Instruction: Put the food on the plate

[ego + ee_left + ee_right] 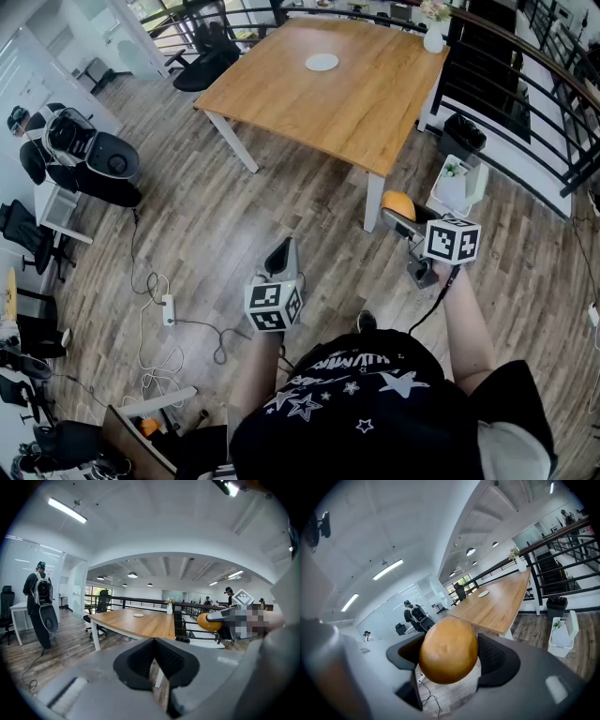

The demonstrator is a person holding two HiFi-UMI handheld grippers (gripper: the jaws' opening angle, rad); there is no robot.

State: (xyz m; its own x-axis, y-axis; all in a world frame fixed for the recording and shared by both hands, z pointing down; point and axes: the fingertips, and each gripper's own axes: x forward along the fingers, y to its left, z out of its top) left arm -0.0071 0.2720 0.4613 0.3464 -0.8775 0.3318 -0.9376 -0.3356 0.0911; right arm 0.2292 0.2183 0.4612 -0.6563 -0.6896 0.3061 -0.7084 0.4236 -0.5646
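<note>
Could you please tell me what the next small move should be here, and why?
Probably walk toward the wooden table, with the right gripper kept closed. It clamps the round orange-brown food, while the white plate sits far across that table and the person stands on the floor well short of it, so a release now would miss.

An open-plan office: wooden meeting table (328, 89); swivel chairs (208, 58); glass partitions (75, 581); black railing (525, 103).

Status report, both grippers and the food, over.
Left gripper: jaws shut, empty. Right gripper: jaws shut on food. Plate on table, far ahead. No obstacle seen.
</note>
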